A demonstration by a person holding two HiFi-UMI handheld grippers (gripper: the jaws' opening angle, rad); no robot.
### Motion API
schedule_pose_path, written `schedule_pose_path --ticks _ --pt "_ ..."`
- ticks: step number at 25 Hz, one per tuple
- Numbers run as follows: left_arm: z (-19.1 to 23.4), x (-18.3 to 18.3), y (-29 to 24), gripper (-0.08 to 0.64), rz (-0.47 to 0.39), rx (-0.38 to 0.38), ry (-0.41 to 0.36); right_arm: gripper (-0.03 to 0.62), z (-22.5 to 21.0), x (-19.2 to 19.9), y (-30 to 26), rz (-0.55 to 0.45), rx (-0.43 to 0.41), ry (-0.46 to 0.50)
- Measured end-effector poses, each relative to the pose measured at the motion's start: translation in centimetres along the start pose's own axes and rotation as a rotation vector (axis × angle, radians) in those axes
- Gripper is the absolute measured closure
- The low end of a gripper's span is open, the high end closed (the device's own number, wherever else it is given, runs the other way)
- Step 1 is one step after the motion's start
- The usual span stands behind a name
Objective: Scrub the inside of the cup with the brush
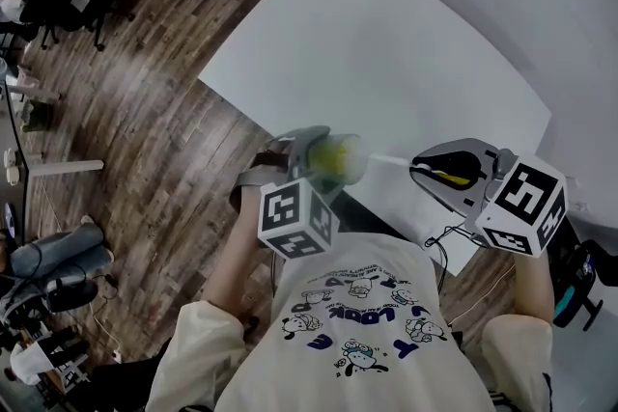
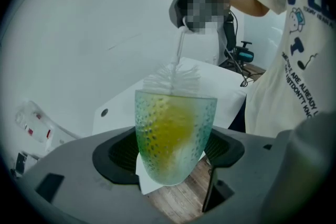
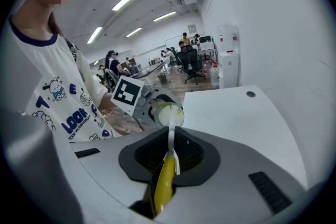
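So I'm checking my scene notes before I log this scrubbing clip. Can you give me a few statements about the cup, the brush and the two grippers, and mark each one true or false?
1. The left gripper is shut on the clear dimpled cup. True.
2. The cup stands on the white table. False: the left gripper holds it up, and it does not rest on the table.
3. The right gripper holds the brush by its yellow handle. True.
4. The brush head is wholly outside the cup. False: the head is down inside the cup, with only some white bristles showing above the rim.
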State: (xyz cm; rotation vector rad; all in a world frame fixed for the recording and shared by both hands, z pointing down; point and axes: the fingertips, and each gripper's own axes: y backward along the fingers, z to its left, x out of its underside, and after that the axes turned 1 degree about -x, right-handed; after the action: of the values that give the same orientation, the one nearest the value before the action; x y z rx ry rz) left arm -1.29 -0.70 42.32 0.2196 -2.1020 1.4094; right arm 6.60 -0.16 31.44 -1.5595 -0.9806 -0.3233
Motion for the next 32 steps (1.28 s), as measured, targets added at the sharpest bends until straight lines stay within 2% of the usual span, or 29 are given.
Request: schedule_pose_path --ticks 7,15,20,24,32 --pt "1.6 0.0 0.4 0.189 -0.024 -0.02 0.038 0.548 -1.0 0.7 -0.4 -0.072 -0.058 -0.124" --pt "2.0 0.0 0.3 0.189 -0.021 -0.019 0.046 0.548 -0.5 1.0 -0.7 -0.072 -0.061 -0.139" --pt "2.2 0.1 0.2 0.189 -0.019 -0.012 0.053 0.548 0.1 1.9 -1.1 -0.015 -0.039 -0.101" --pt "2.1 0.2 0.1 0.189 -0.006 0.0 0.039 0.548 0.7 1.7 -1.1 -0.009 -0.026 -0.086" --pt "1.7 0.2 -0.2 0.189 0.013 0.012 0.019 0.548 1.6 0.2 -0.6 0.005 0.05 0.035"
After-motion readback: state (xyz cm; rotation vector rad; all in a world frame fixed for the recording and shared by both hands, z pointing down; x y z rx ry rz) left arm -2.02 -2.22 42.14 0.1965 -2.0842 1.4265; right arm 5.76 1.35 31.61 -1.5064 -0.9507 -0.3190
